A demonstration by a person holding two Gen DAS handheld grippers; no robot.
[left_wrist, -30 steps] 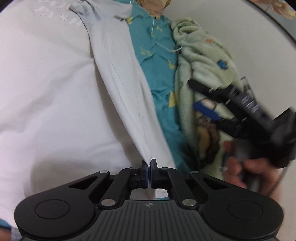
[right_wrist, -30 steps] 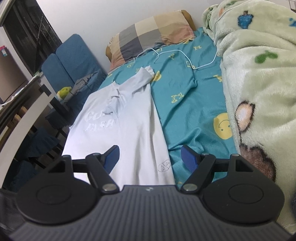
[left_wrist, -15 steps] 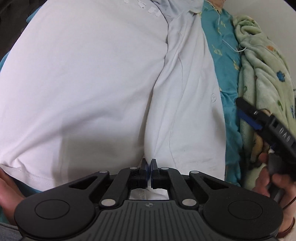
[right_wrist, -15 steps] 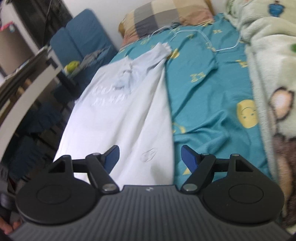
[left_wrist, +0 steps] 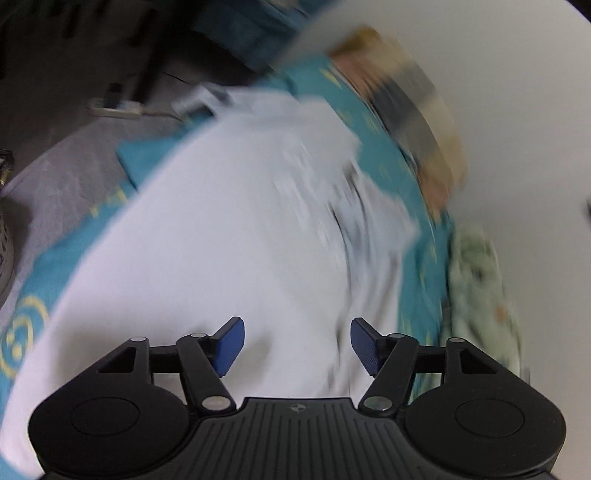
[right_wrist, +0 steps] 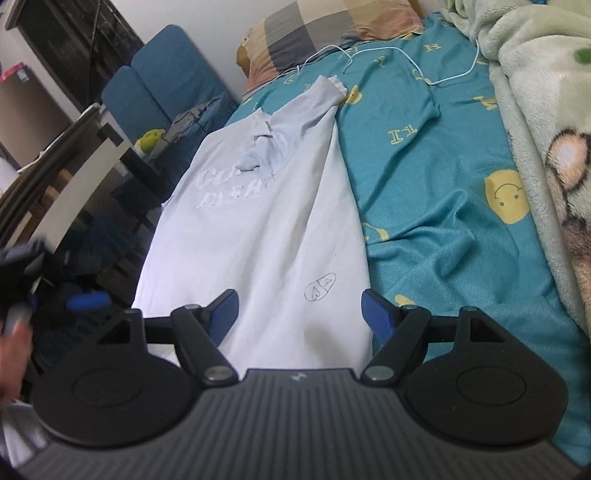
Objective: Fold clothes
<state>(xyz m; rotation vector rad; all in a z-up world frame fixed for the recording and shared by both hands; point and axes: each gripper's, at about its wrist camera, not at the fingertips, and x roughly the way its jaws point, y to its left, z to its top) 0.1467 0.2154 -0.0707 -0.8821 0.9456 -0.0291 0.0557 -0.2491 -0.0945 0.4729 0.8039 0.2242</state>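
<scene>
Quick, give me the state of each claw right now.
Left claw: open, holding nothing, above the white shirt.
Right claw: open, holding nothing, at the shirt's near hem.

Pale blue-white cotton T-shirt (right_wrist: 266, 206) with raised white chest lettering, spread flat lengthwise on teal smiley-print bedsheet (right_wrist: 436, 177). Collar end toward checked pillow (right_wrist: 332, 33), hem nearest camera. Right side folded inward over body, sleeve angled up toward pillow. Small outlined logo near hem. Left wrist view motion-blurred; same shirt (left_wrist: 221, 240), detail unreadable.
</scene>
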